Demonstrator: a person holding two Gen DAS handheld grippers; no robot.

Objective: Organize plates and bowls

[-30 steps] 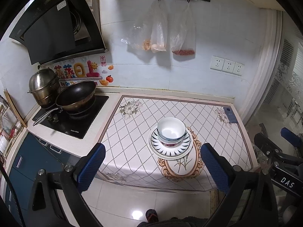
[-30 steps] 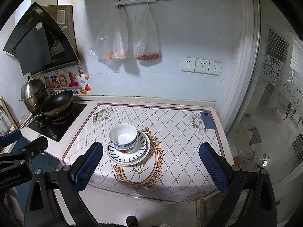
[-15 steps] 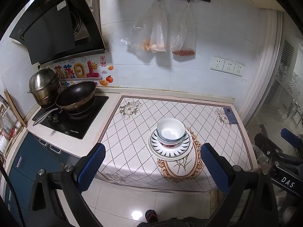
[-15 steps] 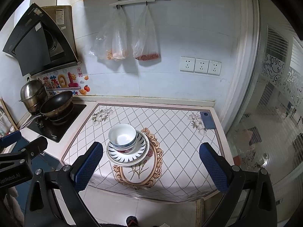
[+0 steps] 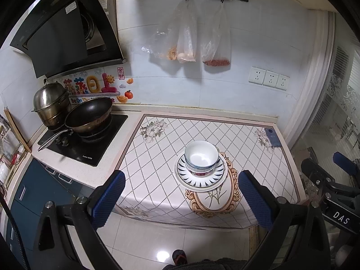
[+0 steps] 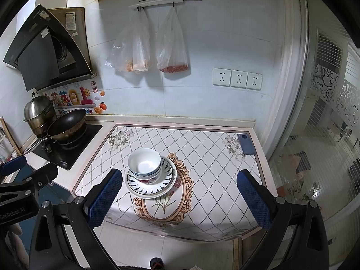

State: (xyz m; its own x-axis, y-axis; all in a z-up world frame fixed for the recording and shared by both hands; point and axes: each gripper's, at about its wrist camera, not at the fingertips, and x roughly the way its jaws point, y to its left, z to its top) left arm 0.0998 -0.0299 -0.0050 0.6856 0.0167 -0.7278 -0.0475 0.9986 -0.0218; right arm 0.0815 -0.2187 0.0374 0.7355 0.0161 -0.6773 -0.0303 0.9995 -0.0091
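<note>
Nothing on the counter has moved since a second ago; only the right view has slid a tiny bit. Both grippers hang in the air in front of the counter, well away from the dishes.

On the tablecloth [image 5: 157, 157] sits one neat pile. Two bowls [image 5: 201, 157] are nested, one inside the other, and they stand on the plates [image 5: 200, 180] under them. I can see a striped plate on a plain white one. The right view shows the same pile, with the bowls [image 6: 145, 164] a little to the left on the plates [image 6: 155, 186]. The pile looks already tidy, so I think the job is nearly done or done.

The left gripper [image 5: 181, 199] has its blue fingers [image 5: 108, 199] spread wide with nothing between them. The right gripper [image 6: 180, 199] is wide apart too, and empty.

These dishes look hard, smooth and shiny. They will likely be slippery and a bit heavy, and they can break if dropped. A good place to hold a bowl is the rim, one finger inside and one outside. A plate is best pinched at its edge.

A wok [image 5: 88, 114] and a phone [image 5: 272, 137] sit far from the pile.
</note>
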